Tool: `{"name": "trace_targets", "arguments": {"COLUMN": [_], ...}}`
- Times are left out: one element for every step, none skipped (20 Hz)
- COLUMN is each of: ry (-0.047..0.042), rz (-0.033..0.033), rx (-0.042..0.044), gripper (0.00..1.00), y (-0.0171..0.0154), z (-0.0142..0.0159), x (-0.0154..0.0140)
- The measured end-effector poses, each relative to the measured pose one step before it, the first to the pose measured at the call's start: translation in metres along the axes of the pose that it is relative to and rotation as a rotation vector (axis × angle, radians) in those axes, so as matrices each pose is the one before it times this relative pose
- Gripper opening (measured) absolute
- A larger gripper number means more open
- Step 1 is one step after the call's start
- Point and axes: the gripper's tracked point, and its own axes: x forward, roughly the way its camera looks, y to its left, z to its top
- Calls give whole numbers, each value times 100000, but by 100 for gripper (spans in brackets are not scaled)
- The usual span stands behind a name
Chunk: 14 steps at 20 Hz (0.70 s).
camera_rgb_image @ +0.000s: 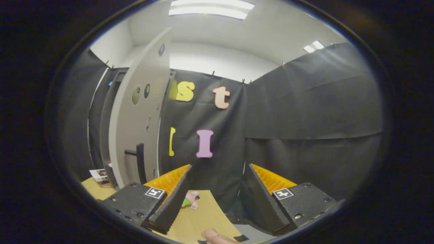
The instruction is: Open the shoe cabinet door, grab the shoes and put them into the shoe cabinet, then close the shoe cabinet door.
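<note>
Two ceiling lights (211, 8) shine over the booth, and below we see a tan tabletop (200, 217) ringed by black cloth (305, 112). Our gripper (217, 189) hangs wide open, holding nothing. The shoe cabinet door (139, 115) (pale grey, with a dark handle (139, 162)) stands swung open beyond the left finger; a small pink shoe (192, 199) lies on the table between the fingers.

Item count: one cabinet door (142, 112), swung open, with one handle (139, 162). One small toy (190, 200) on the surface (200, 217). One booklet (100, 177). One tongs (217, 176), two fingers apart, nothing between.
</note>
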Motion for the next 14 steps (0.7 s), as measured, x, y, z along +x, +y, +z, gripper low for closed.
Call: {"name": "trace_targets", "arguments": {"ry": [2386,1762,2074,1244,670,382,171,243,900,720,-1367,-227,168,659], "rz": [684,421,1515,2286,2315,1241,713,1105,1084,-1702,-2456,-1395,-425,709], "rx": [-694,459,834,802,-127,-1199,-1887,-1991,-1833,-1960,-103,248,432,1468], "gripper": [100,100,100,100,100,100,100,100,100,100,93,93,92,91], "y": [367,481,817,1039,1026,931,909,1057,1468,262,10,119,306,438], "z": [-899,-531,-556,-376,-214,-196,-261,-133,-211,-94,503,222,33,-13], "x": [619,680,390,278,300,262,153,134,92,-293,205,-61,-49,-65]}}
